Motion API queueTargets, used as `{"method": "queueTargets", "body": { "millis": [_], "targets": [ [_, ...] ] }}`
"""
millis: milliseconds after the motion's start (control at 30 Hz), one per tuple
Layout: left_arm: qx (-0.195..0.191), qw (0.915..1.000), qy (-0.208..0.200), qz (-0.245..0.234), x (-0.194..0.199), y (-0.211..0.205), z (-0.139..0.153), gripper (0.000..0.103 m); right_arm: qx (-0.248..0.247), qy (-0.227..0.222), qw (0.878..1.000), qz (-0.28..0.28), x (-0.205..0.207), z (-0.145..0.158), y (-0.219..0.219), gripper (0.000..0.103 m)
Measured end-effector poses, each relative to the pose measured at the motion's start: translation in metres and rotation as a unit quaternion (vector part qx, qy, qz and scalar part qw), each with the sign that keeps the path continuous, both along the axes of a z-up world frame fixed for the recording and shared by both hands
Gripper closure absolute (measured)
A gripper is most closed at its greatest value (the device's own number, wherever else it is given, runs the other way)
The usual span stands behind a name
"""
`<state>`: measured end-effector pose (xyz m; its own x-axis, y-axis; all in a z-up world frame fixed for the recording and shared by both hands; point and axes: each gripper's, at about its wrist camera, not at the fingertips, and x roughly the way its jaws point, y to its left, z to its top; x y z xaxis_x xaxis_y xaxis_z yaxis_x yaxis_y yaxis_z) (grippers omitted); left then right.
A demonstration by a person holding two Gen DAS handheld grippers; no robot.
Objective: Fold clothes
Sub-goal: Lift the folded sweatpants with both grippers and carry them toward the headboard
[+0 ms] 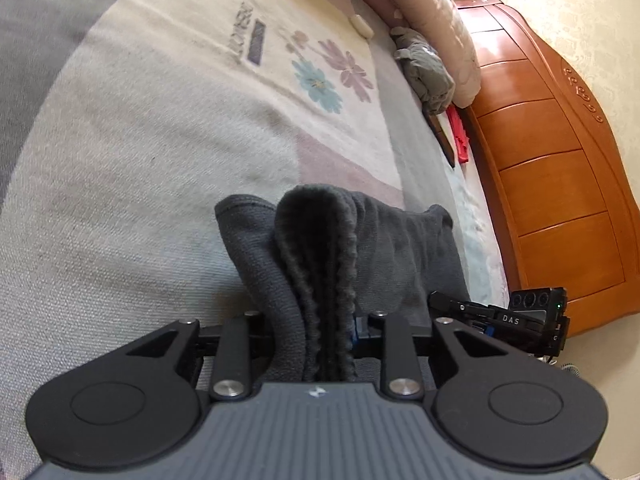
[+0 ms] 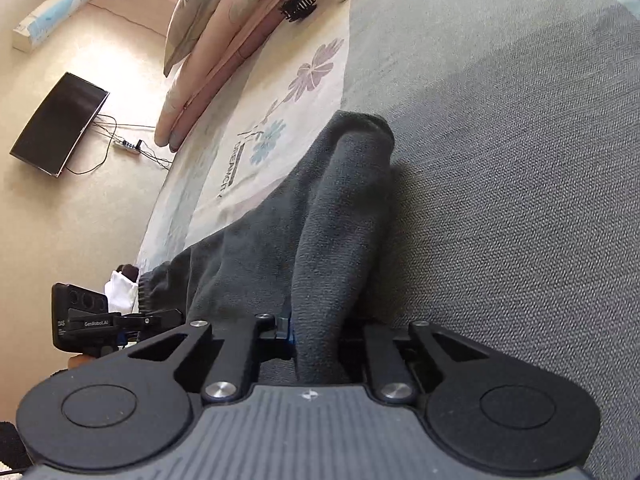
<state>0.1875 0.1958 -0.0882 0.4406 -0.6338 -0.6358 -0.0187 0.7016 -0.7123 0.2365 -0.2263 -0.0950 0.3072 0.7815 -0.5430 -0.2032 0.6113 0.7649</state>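
Both the left gripper (image 1: 316, 332) and right gripper (image 2: 316, 336) have their jaws clamped on the dark grey garment (image 1: 360, 248), apparently ready to lift it together off the bed (image 1: 120, 200) for the fold.

You have one dark grey garment (image 1: 320, 248), two claws, left (image 1: 316, 332) and right (image 2: 320, 336), one bed (image 1: 140, 140), one crumpled grey cloth (image 1: 428, 72), one wooden headboard (image 1: 552, 152).

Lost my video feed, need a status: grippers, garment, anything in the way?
Left gripper shut on dark garment. Right gripper shut on it too. Bedspread ahead bare; grey clothes far off by pillows.
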Motion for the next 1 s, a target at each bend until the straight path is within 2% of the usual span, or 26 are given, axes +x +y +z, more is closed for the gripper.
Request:
{"method": "queueTargets", "body": {
  "millis": [333,500,700,867,1000],
  "targets": [
    [0.031,0.9971,-0.057,-0.041,0.014,-0.034,0.059,0.077,0.010,-0.044,0.999,-0.008,-0.021,0.033,-0.012,0.088],
    [0.046,0.9926,-0.080,-0.079,0.034,-0.074,0.080,0.077,0.015,-0.064,0.997,-0.047,-0.032,0.049,-0.050,0.087],
    [0.062,0.9825,-0.096,-0.147,0.073,-0.152,0.094,0.077,-0.003,-0.085,0.990,-0.115,-0.049,0.068,-0.114,0.086],
    [0.079,0.9672,-0.116,-0.212,0.107,-0.237,0.104,0.077,-0.022,-0.108,0.978,-0.177,-0.068,0.078,-0.173,0.085],
    [0.090,0.9543,-0.127,-0.255,0.132,-0.310,0.109,0.078,-0.040,-0.122,0.964,-0.234,-0.079,0.078,-0.216,0.084]
  ]
}}
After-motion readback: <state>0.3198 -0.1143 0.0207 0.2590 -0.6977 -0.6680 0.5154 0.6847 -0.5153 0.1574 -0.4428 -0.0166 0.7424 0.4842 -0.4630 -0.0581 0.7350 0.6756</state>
